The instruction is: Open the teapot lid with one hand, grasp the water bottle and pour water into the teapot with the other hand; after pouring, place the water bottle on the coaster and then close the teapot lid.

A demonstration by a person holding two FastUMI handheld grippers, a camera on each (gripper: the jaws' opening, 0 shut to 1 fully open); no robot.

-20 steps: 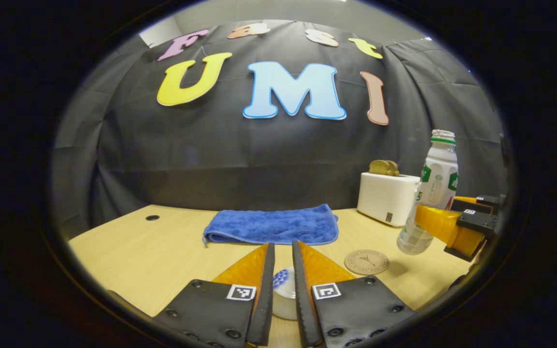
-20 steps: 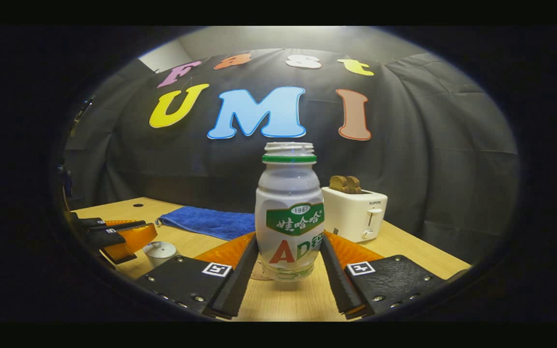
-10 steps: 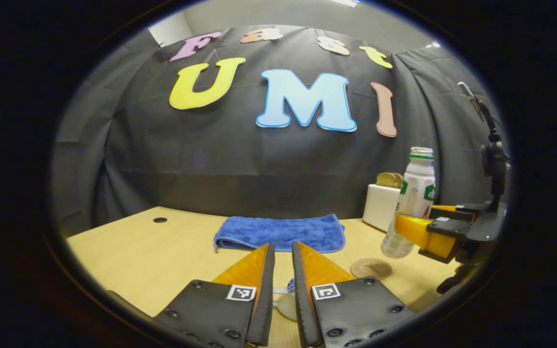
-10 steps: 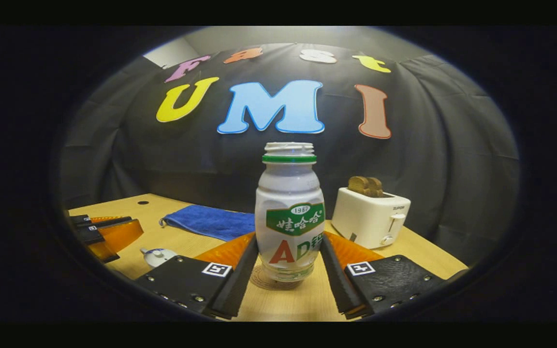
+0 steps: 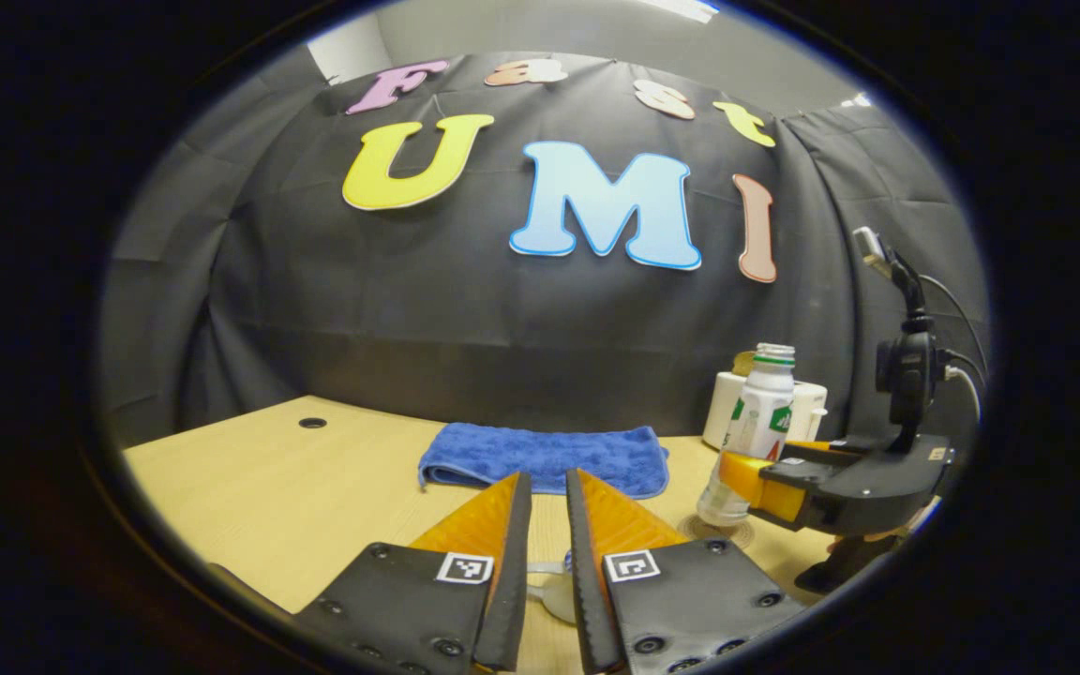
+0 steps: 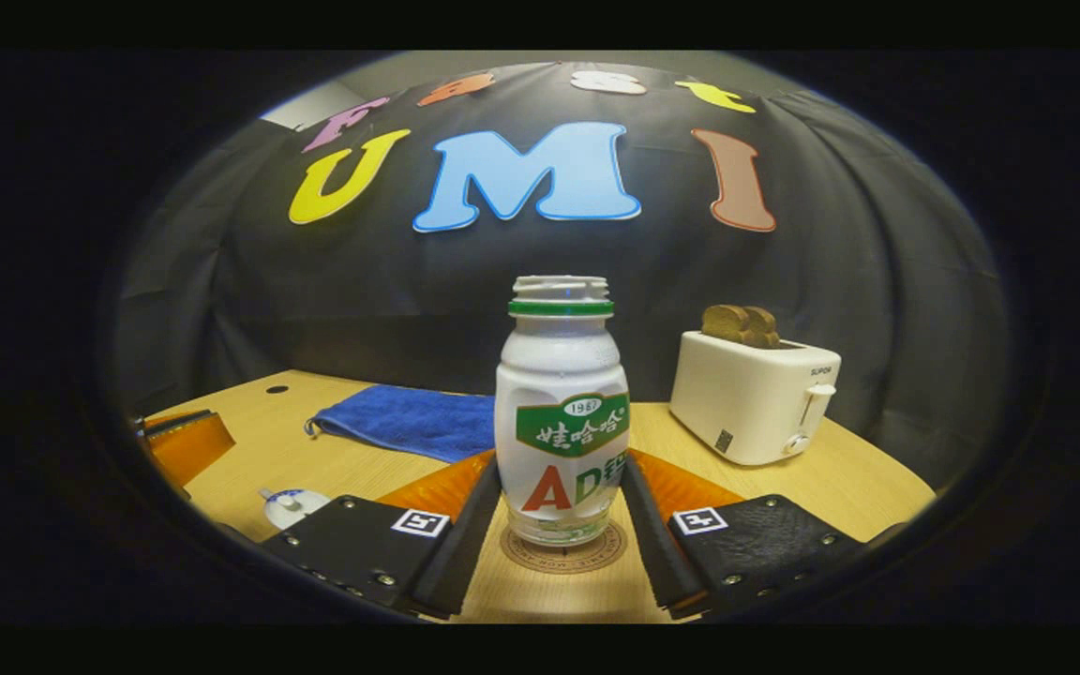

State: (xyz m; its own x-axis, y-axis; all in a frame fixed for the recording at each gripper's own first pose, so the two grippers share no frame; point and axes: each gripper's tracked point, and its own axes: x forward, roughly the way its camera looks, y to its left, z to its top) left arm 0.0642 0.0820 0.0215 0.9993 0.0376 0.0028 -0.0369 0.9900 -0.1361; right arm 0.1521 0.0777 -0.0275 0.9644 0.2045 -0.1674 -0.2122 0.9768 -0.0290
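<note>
at frame centre the right gripper (image 6: 560, 511) clamps the upright water bottle (image 6: 561, 412) over the coaster (image 6: 563, 549). bottom centre, the left gripper (image 5: 547, 562) pinches the teapot lid (image 5: 551, 591).

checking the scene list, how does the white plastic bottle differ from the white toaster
The white plastic bottle is tall, round and gripped by the right gripper; the white toaster is boxy and stands free. The bottle's mouth is open and uncapped; the toaster holds bread slices. Both are mainly white.
</note>
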